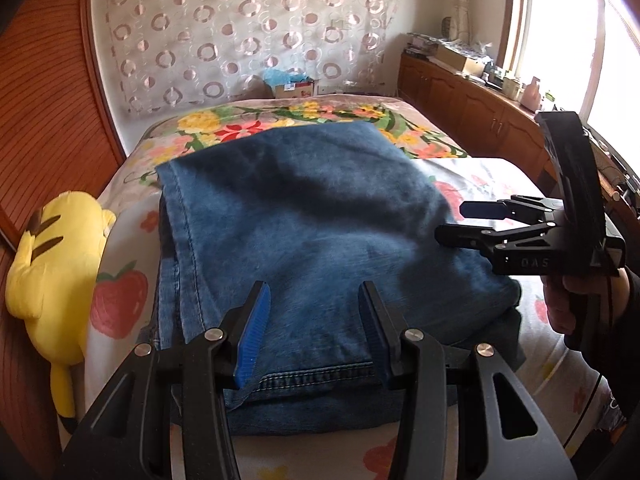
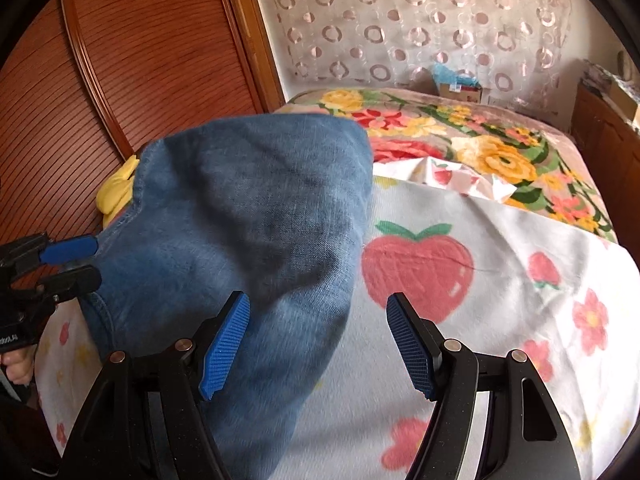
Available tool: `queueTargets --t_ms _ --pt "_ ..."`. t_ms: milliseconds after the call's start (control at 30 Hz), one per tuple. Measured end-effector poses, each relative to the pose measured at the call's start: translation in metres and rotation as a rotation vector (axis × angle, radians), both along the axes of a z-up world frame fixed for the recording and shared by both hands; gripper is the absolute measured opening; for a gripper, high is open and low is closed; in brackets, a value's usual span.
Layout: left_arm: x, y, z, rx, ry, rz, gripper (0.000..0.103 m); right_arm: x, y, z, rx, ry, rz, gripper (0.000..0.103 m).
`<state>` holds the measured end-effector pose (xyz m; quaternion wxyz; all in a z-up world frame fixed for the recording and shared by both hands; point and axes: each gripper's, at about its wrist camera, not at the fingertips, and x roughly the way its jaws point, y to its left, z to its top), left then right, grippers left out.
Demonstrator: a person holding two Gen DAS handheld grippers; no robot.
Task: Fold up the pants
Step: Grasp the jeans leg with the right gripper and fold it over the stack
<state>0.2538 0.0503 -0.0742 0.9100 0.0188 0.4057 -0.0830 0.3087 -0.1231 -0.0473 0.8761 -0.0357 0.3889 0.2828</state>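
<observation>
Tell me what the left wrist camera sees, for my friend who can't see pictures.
Folded blue jeans lie on a bed with a fruit and flower sheet. The left gripper hovers open over their near edge, and the right gripper, also open, points in from the right. A yellow plush toy lies at the bed's left side.

Folded pants [image 1: 304,232] lie on bed sheet [image 1: 480,176], layers stacked, hem edge nearest left gripper [image 1: 316,332]. Left gripper over near edge of pants, possibly not touching. Right gripper [image 1: 452,222] over pants' right side. Plush toy [image 1: 52,256] left of pants, against wooden panel [image 1: 44,92]. Flowered blanket [image 1: 304,114] behind pants. Cabinets [image 1: 472,96] along right wall.
</observation>
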Motion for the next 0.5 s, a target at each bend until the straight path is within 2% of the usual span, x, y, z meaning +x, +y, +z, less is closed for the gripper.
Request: queueTargets --t_ms 133,200,233,300,367,400,433,500 --pt "0.000 0.003 -0.007 0.010 -0.006 0.017 0.047 0.008 0.006 -0.009 0.025 0.043 0.033 0.062" --pt "0.000 0.007 -0.010 0.012 -0.012 0.030 0.047 0.009 0.008 -0.011 0.026 0.037 0.045 0.058" --pt "-0.002 0.010 -0.011 0.016 -0.026 0.048 0.047 0.009 0.010 -0.011 0.029 0.036 0.057 0.051" --pt "-0.008 0.014 -0.013 0.028 -0.060 0.075 0.047 0.009 0.012 -0.012 0.034 0.039 0.069 0.046" --pt "-0.015 0.020 -0.016 0.019 -0.078 0.098 0.047 0.010 0.013 -0.011 0.031 0.030 0.079 0.034" --pt "-0.019 0.023 -0.017 0.011 -0.084 0.108 0.047 0.010 0.012 -0.009 0.040 0.024 0.083 0.021" --pt "-0.021 0.026 -0.018 0.000 -0.089 0.118 0.047 0.009 0.010 -0.006 0.057 0.020 0.091 0.014" --pt "-0.027 0.029 -0.016 -0.010 -0.107 0.128 0.047 0.006 0.007 0.003 0.074 -0.010 0.100 0.011"
